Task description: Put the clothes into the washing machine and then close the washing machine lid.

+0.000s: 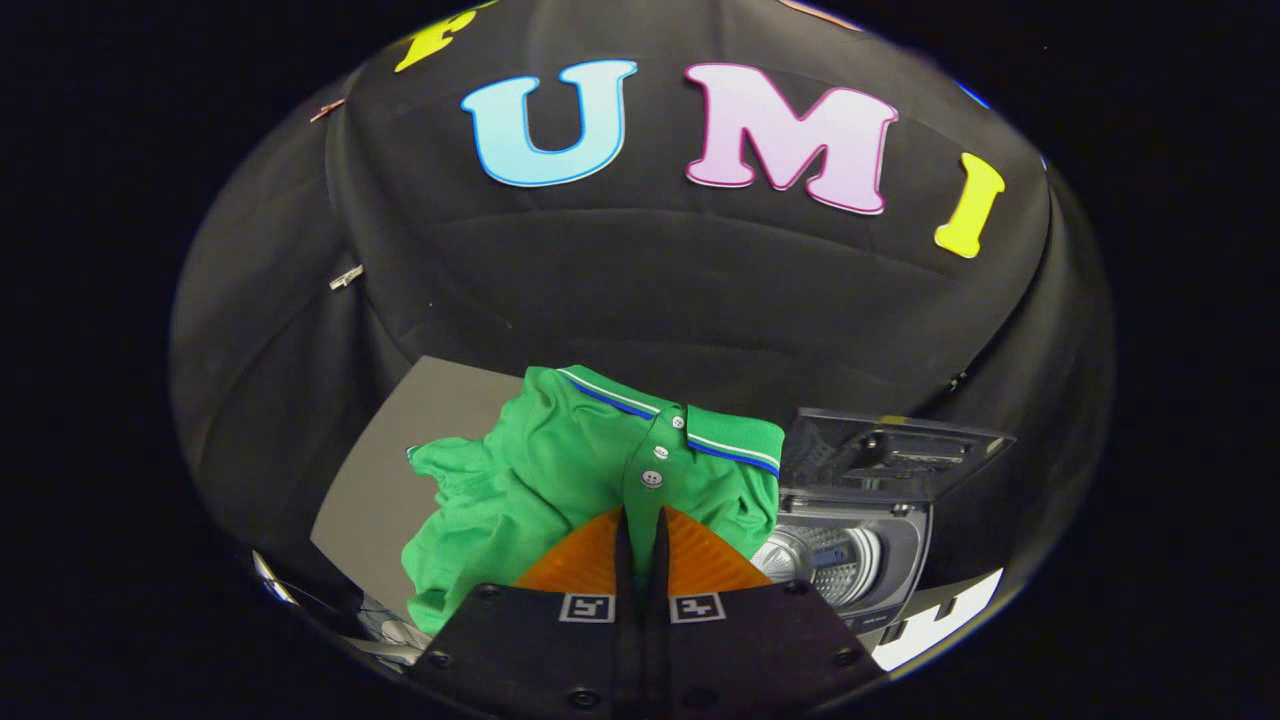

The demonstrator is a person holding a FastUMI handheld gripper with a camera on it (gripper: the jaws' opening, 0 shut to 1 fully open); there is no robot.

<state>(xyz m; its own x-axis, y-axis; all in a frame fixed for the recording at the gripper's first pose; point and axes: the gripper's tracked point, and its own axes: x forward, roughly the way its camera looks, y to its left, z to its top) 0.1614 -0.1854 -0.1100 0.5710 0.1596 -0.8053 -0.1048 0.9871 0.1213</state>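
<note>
A green polo shirt [560,470] with a blue-and-white striped collar and white buttons hangs bunched just ahead of my gripper [641,525]. The two fingers are pressed together on the shirt's button placket, so the cloth is pinched between them. To the right of the shirt stands a small top-loading washing machine [880,560]. Its lid [890,450] is raised upright at the back, and the steel drum [825,560] shows open below it. The shirt is held left of the drum opening and partly covers the machine's left side.
A grey tabletop [390,470] lies behind and left of the shirt. The black cloth wall rises close behind everything. A white strip [940,620] lies by the machine's front right corner.
</note>
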